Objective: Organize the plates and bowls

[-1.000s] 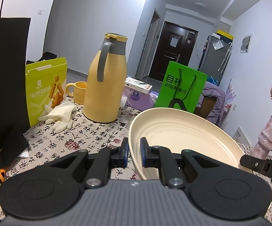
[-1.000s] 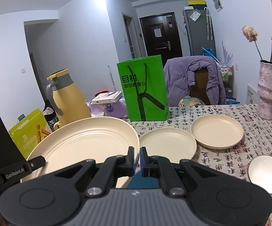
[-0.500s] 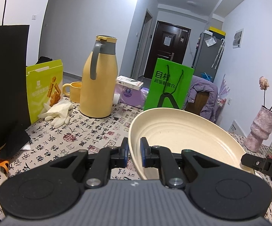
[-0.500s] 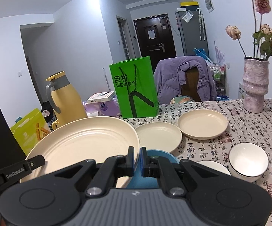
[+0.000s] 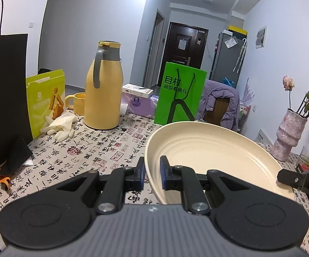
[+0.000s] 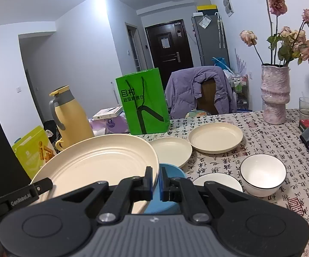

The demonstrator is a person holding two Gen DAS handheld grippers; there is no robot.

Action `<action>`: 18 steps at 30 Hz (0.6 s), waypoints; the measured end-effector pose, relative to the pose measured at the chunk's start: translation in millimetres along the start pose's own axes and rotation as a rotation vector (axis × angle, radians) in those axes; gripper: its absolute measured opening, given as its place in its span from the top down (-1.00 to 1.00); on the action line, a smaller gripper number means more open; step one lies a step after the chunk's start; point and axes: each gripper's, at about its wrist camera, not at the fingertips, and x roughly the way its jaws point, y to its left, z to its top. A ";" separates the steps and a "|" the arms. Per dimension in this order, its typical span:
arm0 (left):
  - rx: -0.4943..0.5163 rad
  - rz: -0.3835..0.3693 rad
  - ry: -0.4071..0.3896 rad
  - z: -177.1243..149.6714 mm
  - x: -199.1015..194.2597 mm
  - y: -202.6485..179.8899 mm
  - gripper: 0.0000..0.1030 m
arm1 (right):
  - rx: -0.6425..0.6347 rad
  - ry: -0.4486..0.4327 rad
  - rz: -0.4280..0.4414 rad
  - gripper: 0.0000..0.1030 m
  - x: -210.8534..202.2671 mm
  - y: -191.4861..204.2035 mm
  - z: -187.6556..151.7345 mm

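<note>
A large cream plate hangs above the table, gripped at opposite rims. My left gripper is shut on its left rim, and my right gripper is shut on its right rim. In the right wrist view, a blue dish sits just under the plate's right edge. Two smaller cream plates lie beyond it. A white bowl with a dark rim stands at the right, and part of a white dish shows beside it.
A yellow thermos jug, yellow mug, white gloves, snack box and black bag stand on the left. A green paper bag stands at the back. A pink vase and a glass are at the right.
Both grippers have carried the large plate to the right across the table. The thermos and boxes have slid left in view; the vase, the white bowl and the blue dish have come in.
</note>
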 end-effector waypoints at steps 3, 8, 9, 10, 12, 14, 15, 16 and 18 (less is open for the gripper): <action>0.005 -0.002 -0.001 -2.7 -3.9 -2.7 0.74 | 0.004 -0.003 -0.003 0.89 -4.8 -2.7 -3.7; 0.018 -0.008 -0.003 -6.2 -8.8 -7.3 0.74 | 0.010 -0.011 -0.008 0.89 -12.9 -7.7 -9.5; 0.019 -0.011 -0.002 -7.1 -9.5 -8.3 0.73 | 0.012 -0.013 -0.010 0.88 -14.4 -8.8 -10.4; 0.021 -0.013 -0.001 -7.4 -9.4 -8.6 0.73 | 0.014 -0.015 -0.012 0.89 -15.6 -9.6 -10.9; 0.025 -0.019 0.000 -8.9 -10.6 -10.3 0.73 | 0.016 -0.020 -0.016 0.89 -18.7 -11.7 -12.3; 0.028 -0.024 -0.002 -10.5 -12.3 -12.4 0.73 | 0.020 -0.025 -0.020 0.89 -21.6 -13.9 -14.2; 0.031 -0.026 -0.002 -11.3 -13.0 -13.4 0.73 | 0.023 -0.026 -0.022 0.88 -22.7 -14.5 -15.1; 0.033 -0.028 -0.003 -12.1 -13.7 -14.5 0.73 | 0.024 -0.028 -0.024 0.89 -23.9 -15.6 -16.0; 0.040 -0.033 -0.004 -14.6 -15.0 -17.2 0.73 | 0.028 -0.032 -0.030 0.88 -26.5 -18.4 -18.3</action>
